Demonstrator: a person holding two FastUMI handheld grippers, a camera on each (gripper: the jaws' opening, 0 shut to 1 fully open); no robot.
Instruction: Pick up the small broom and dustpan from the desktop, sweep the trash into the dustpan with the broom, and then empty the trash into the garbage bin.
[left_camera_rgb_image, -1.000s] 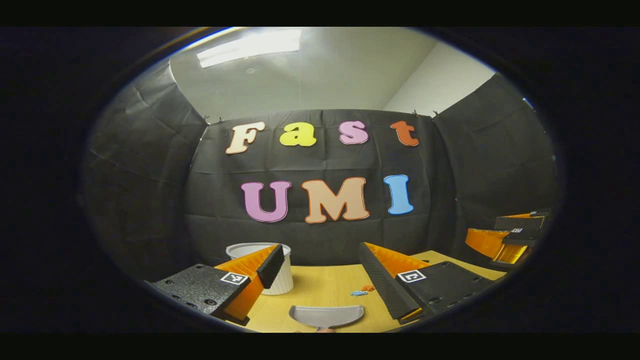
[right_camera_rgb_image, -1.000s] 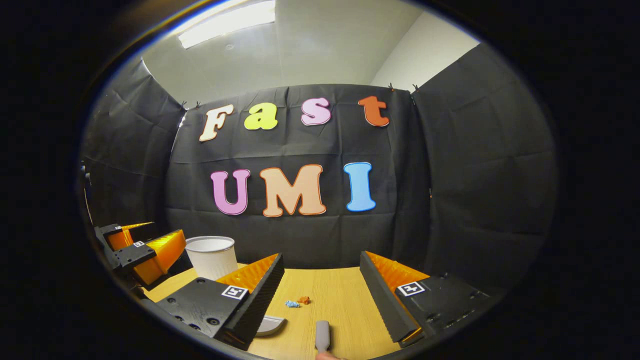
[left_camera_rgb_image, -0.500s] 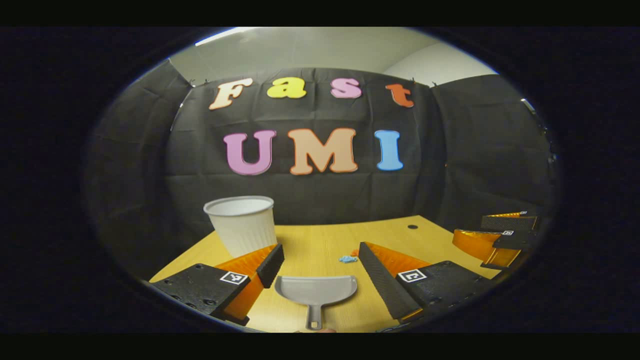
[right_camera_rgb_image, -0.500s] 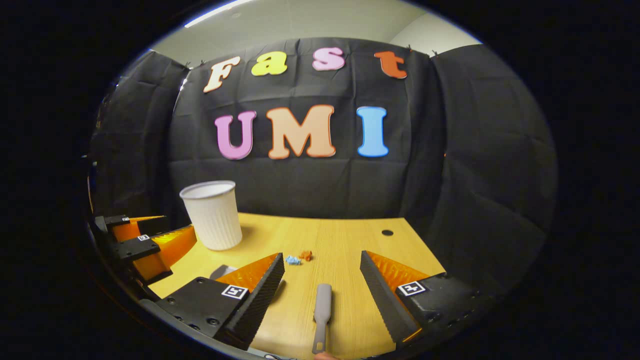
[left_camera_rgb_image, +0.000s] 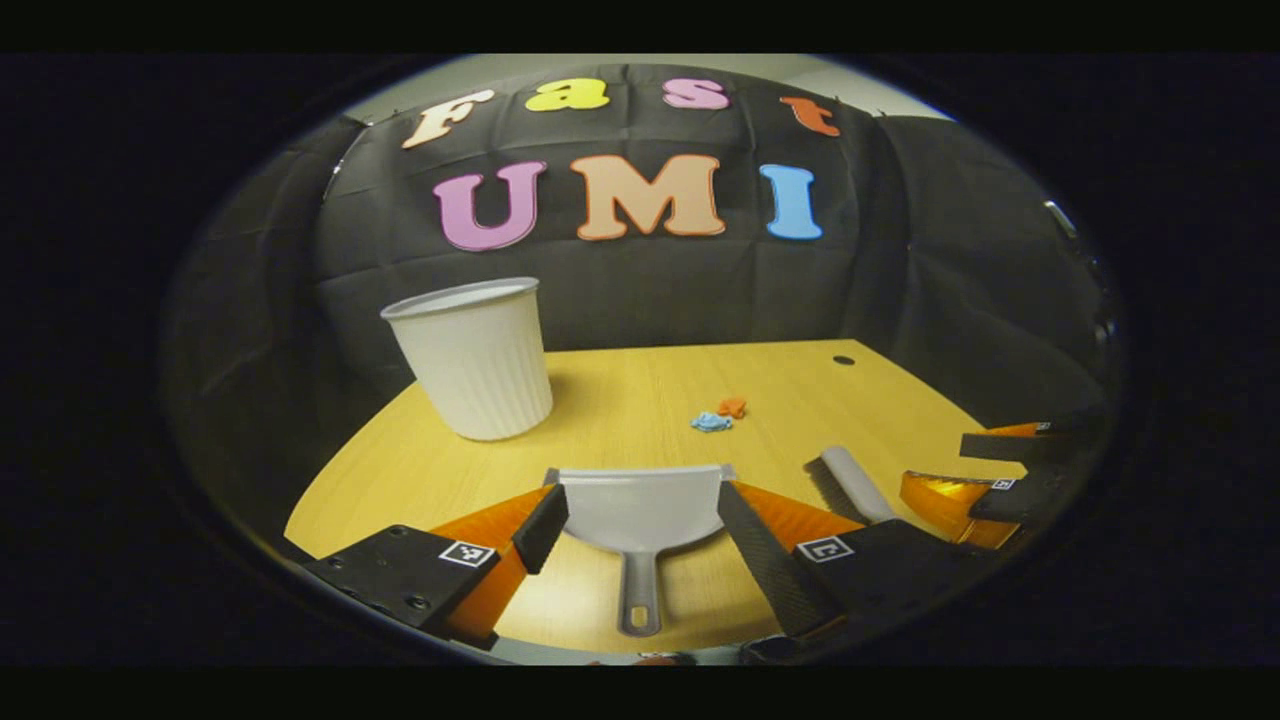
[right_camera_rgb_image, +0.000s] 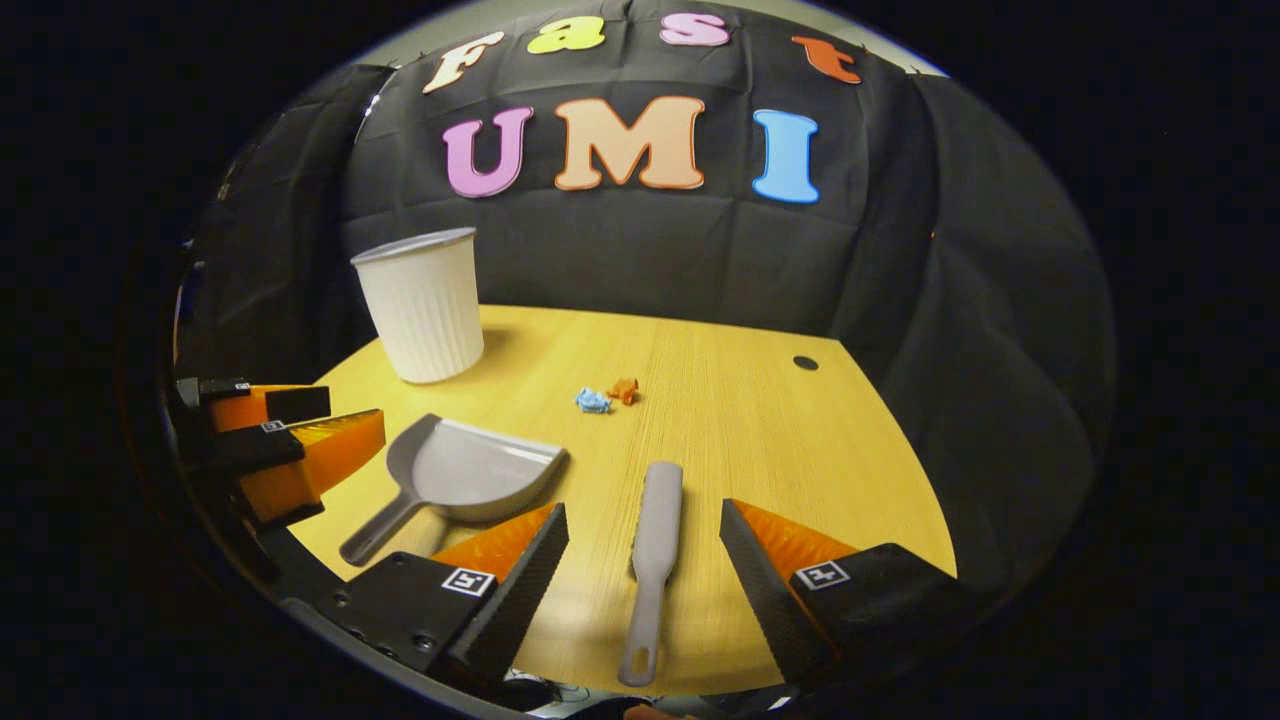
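Reach-for-tools step, nothing picked up yet. Left gripper (left_camera_rgb_image: 642, 520) poised above the counter (left_camera_rgb_image: 620, 385), fingers spread wide and empty, straddling the grey dustpan (left_camera_rgb_image: 640, 505), which lies flat with its handle pointing back toward the camera. Right gripper (right_camera_rgb_image: 643, 560) likewise spread and empty, lined up over the small broom (right_camera_rgb_image: 655, 545) lying lengthwise between its fingers, handle end nearest. Broom and dustpan side by side, close but apart. Trash (right_camera_rgb_image: 606, 396), one blue scrap and one orange scrap touching or nearly so, farther out on the counter, beyond both tools. White ribbed bin (right_camera_rgb_image: 422, 305) upright at the far left of the counter, well apart from the scraps.

Next move, by judgement: lower each gripper onto its handle and clench. Thin, flat handles close to the wood, so a low, level approach needed; too high a pinch likely to slip off or tip the pan.
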